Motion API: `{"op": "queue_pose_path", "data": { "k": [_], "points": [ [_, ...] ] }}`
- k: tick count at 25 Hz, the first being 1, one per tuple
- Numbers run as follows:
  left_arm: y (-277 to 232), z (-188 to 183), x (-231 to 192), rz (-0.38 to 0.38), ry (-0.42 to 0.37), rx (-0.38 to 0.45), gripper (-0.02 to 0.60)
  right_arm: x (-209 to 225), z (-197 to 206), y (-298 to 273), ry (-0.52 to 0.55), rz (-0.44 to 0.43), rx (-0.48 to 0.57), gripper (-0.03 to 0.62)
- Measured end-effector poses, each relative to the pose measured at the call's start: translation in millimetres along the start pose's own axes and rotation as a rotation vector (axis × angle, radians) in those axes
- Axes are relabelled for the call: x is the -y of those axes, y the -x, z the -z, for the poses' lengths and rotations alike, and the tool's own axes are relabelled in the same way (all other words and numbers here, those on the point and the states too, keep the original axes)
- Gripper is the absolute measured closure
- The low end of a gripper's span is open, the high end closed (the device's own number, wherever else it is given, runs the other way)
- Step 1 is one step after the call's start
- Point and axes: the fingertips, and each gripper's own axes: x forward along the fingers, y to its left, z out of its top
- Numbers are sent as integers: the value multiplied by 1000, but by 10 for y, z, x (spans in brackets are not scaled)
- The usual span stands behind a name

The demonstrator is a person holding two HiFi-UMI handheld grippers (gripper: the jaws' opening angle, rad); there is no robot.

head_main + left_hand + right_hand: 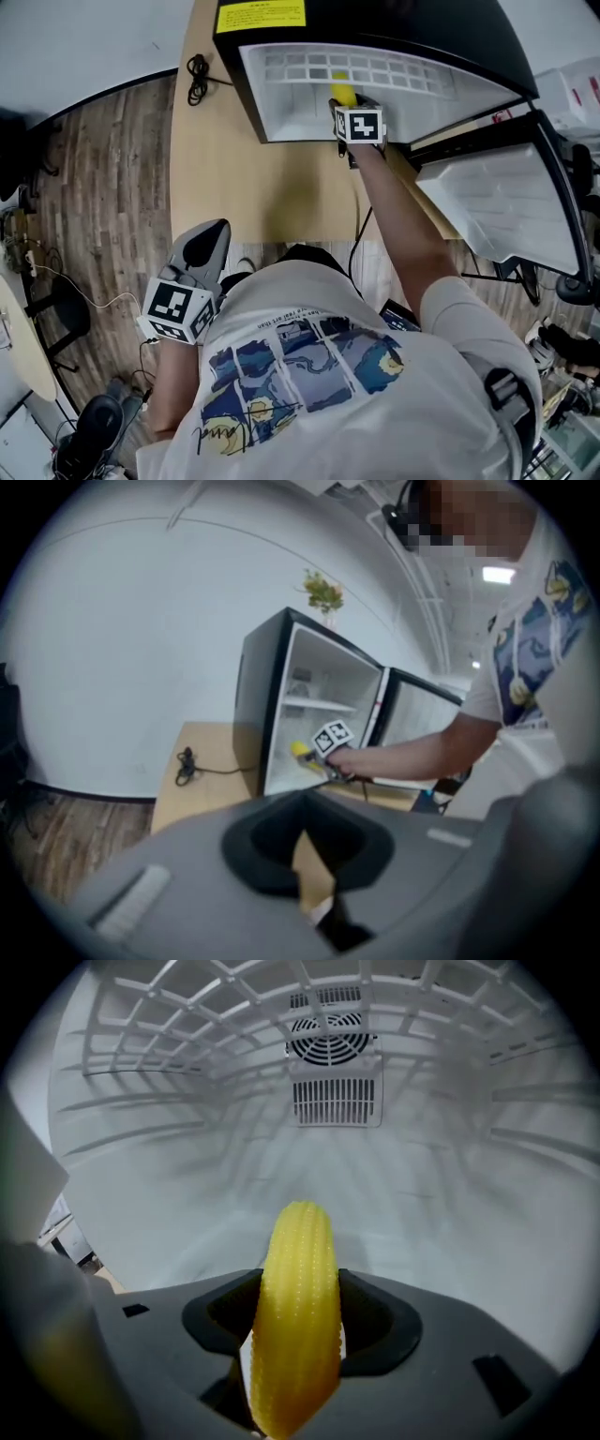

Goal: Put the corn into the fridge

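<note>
1. Holding the yellow ribbed corn cob [298, 1307] lengthwise, my right gripper [345, 103] has its jaws clamped on it inside the open black fridge's [394, 23] white interior.
2. My left gripper [206, 242] hangs well apart from the fridge, jaws nearly together, empty.

Yellow corn [295, 1316] held lengthwise inside open fridge [281, 103].

head view: overhead, steeply down onto fridge [309, 103] and surface [253, 187] | left gripper view: low, well back, facing fridge's open front | right gripper view: inside fridge, close behind corn [295, 1316], facing rear vent grille [336, 1101] | shared: fridge interior
</note>
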Motion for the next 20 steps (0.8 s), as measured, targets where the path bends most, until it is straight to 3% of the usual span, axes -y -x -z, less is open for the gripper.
{"op": "queue_pose_path", "data": {
  "k": [7,20],
  "points": [
    [44,20,-107,-58,27,-22,572,109,-89,-290,-31,68,-15,344],
    [24,40,-163,-70,44,-51,572,160,-107,-466,-45,109,-34,344]
  ]
}}
